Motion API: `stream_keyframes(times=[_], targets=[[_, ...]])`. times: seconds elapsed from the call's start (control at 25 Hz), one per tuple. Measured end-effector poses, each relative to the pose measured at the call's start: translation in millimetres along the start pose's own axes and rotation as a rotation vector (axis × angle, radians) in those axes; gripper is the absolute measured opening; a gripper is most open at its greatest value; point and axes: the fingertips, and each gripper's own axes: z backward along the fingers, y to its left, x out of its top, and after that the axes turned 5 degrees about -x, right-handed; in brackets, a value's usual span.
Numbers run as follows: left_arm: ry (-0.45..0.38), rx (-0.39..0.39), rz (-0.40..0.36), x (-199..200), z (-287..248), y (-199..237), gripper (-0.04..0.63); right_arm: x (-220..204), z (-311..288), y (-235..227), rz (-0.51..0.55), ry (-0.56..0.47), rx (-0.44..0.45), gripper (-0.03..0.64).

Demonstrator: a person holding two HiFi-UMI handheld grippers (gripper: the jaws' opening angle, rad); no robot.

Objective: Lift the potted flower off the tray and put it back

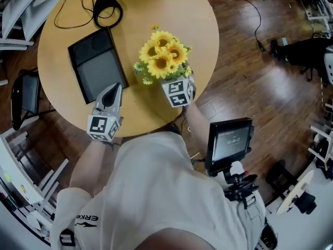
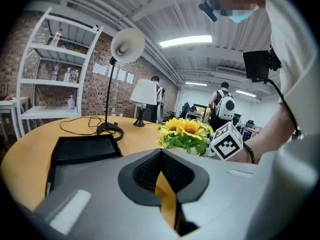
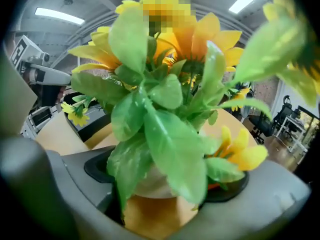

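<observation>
A person, seen from above, holds a hand-held gripper in each hand over a round, light wooden surface [image 1: 140, 14]. The right hand-held gripper [image 3: 165, 180] has its jaws spread wide on either side of a potted flower with yellow artificial sunflowers and green leaves [image 1: 162, 59]. Its small white pot [image 3: 150, 183] sits directly between the black pads, and the blooms rise just ahead of and above this gripper. Leaves cover the faces of the pads, so it cannot be told whether they press on the pot, or whether the pot rests on the surface. The potted flower is off the tray, over bare wood. A shallow black rectangular plastic tray [image 1: 93, 61] lies to the left of the right hand-held gripper, apart from the pot. The left hand-held gripper [image 1: 111, 94] is empty, its jaws drawn together to a thin slit. Its tip is at the tray's near corner, with the tray stretching ahead and to its left and the flowers ahead to its right. Beyond the tray, farther ahead of it, stands a round black lamp base with a looping cable [image 1: 107, 9].
</observation>
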Motion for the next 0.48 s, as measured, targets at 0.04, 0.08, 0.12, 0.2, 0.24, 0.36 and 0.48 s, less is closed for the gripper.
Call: stream_keyframes(times=[0.04,0.08,0.12,0.2,0.24,0.36,0.48], targets=[[-0.001,-0.001,0.001,1,0,0,0.002,-1,-1,0,-0.004,0.006,-0.006,0.514],[-0.001,-0.002,0.001,1,0,1,0.002,-2,-2,-1,-0.009,0.012,-0.013,0.514],[-0.002,-0.002,0.001,1,-1,1,0.002,-3,-3,-1,-0.015,0.018,-0.02,0.514],[-0.002,-0.003,0.0,1,-1,2,0.002,-5,-6,-2,-0.03,0.028,-0.034,0.514],[-0.001,-0.004,0.0,1,-1,2,0.002,-6,-7,-3,-0.036,0.034,-0.041,0.512],[0.004,-0.008,-0.002,0,-1,2,0.002,-9,-9,-5,-0.061,0.053,-0.064,0.512],[0.003,-0.009,0.001,1,0,0,0.002,-12,-10,-8,-0.085,0.072,-0.093,0.512]])
